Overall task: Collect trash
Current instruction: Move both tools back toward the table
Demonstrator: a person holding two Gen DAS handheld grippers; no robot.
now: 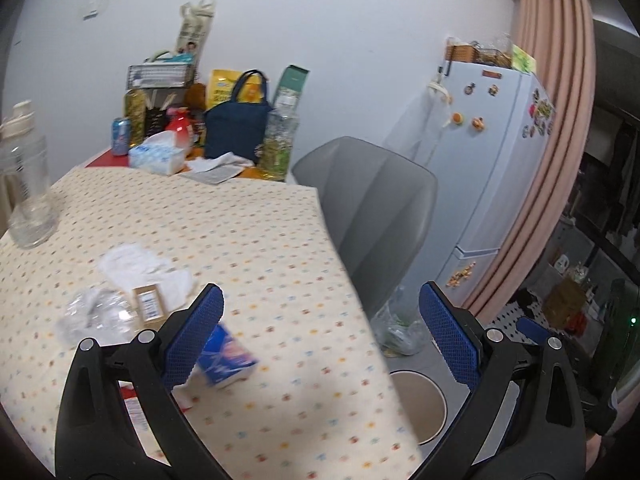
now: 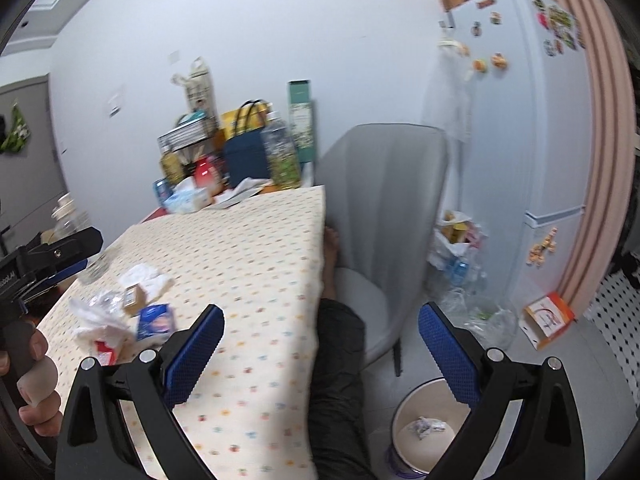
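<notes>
Trash lies in a loose pile on the dotted tablecloth (image 1: 260, 240): a blue packet (image 1: 226, 354), a small brown carton (image 1: 149, 304), crumpled clear plastic (image 1: 96, 314) and white tissue (image 1: 140, 266). My left gripper (image 1: 320, 332) hangs open just right of the blue packet, its left pad beside it. In the right wrist view the same pile shows the blue packet (image 2: 156, 322) and the carton (image 2: 134, 300). My right gripper (image 2: 320, 348) is open over the table's edge with nothing in it. On the floor a round bin (image 2: 430, 426) holds one crumpled wrapper (image 2: 426, 426).
A grey chair (image 2: 384, 216) stands at the table's right side, a person's leg (image 2: 340, 380) beside it. A clear jar (image 1: 28, 184) sits at the left. Bags, bottles and a tissue box (image 1: 158, 156) crowd the far end. Plastic bags (image 2: 460, 248) lie by the fridge (image 2: 520, 120).
</notes>
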